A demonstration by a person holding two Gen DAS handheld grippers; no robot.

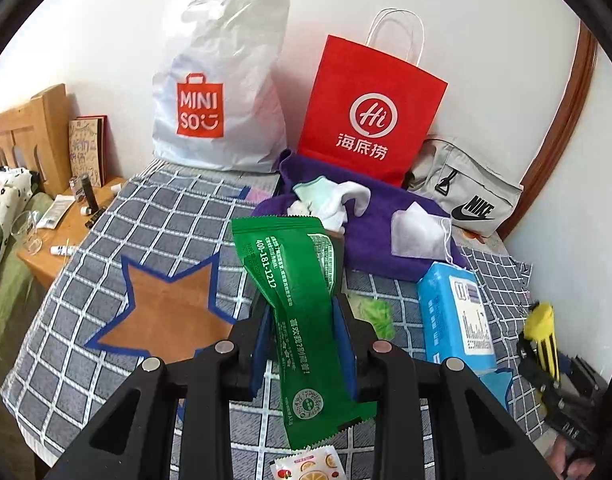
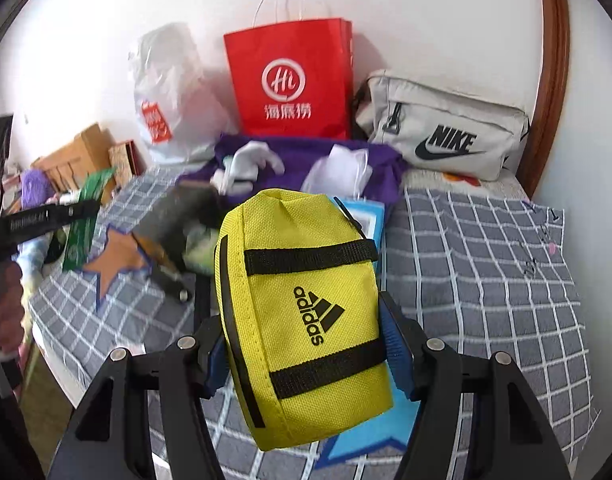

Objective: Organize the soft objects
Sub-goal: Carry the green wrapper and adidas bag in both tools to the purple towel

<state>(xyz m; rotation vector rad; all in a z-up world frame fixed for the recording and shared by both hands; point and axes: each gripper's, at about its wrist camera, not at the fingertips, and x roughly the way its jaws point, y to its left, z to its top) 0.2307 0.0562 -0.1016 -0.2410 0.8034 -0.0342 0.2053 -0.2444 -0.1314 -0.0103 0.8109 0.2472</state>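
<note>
The left gripper pinched a green packet. The right gripper squeezed a yellow pouch. Socks, a mask and tissues lay unsorted on the bed.

The green packet hides part of the left fingers, the yellow pouch covers most of the blue tissue pack, and the small orange-printed sachet is cut off by the bottom edge.
</note>
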